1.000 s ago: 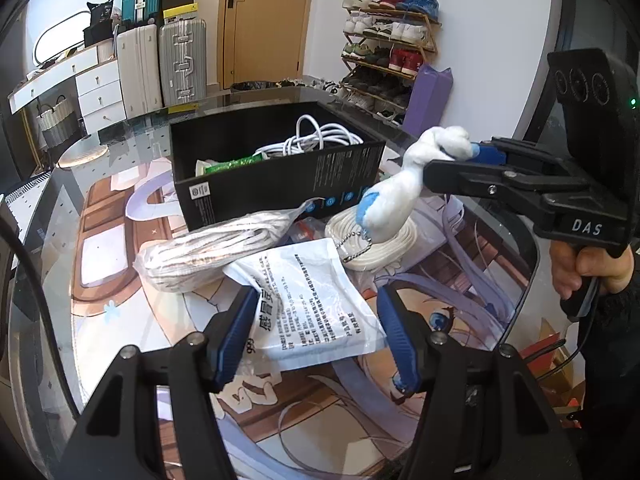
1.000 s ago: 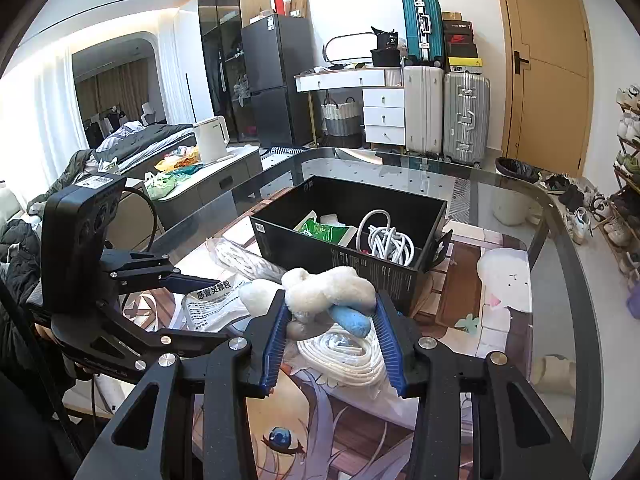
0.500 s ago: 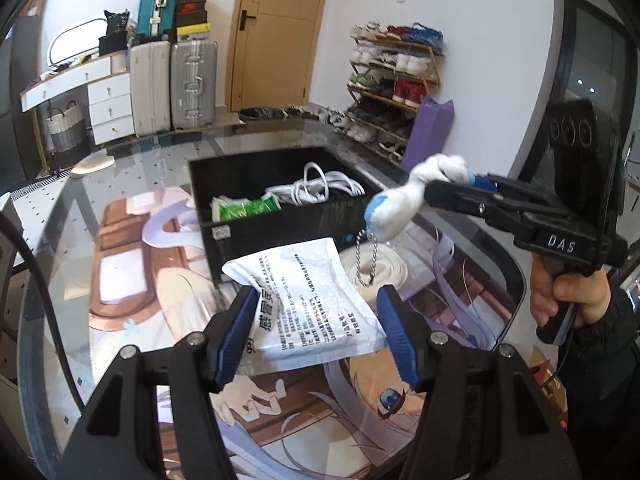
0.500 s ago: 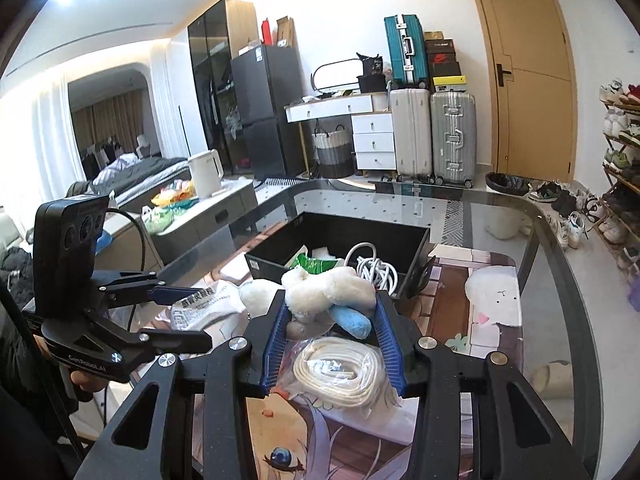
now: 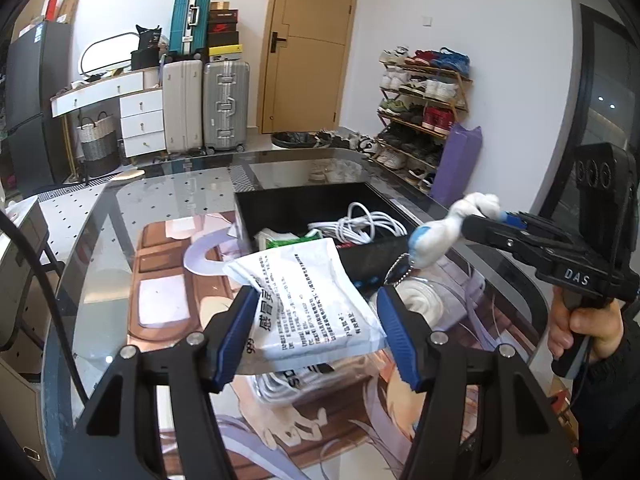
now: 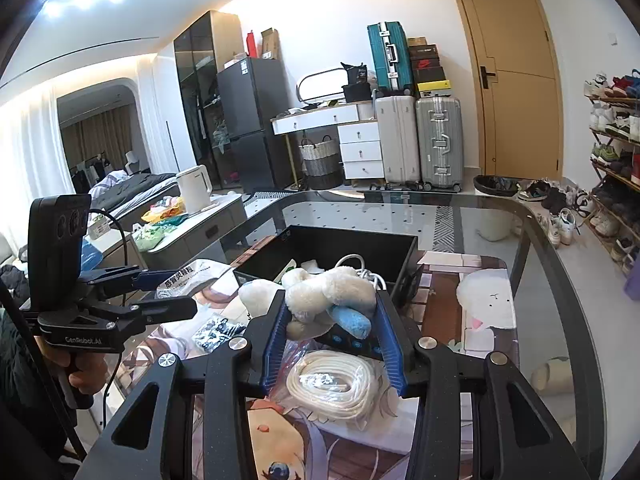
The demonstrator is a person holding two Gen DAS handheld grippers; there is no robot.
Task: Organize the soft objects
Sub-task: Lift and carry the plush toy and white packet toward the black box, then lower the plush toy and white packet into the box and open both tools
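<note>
My left gripper point(image 5: 316, 332) is shut on a white printed soft pouch point(image 5: 308, 300), held in the air above the table, just short of the black box point(image 5: 320, 204). My right gripper point(image 6: 332, 320) is shut on a white plush toy with blue paws point(image 6: 328, 294), lifted at the box's near edge. In the left wrist view the same plush toy point(image 5: 444, 232) hangs from the right gripper with a bead chain dangling. The black box point(image 6: 360, 240) holds a white cable and a green packet. The left gripper point(image 6: 160, 280) with its pouch shows at the left of the right wrist view.
A bagged coil of white rope point(image 6: 332, 384) lies on the printed mat below my right gripper. Another bagged rope bundle point(image 5: 296, 380) lies under the pouch. The glass table point(image 6: 540, 232) curves round at the far end. Suitcases, drawers and a shoe rack stand beyond.
The left gripper has risen with the pouch and tipped up, so the box now sits lower and closer ahead. The right gripper stayed about where it was, turning slightly, plush toy still gripped.
</note>
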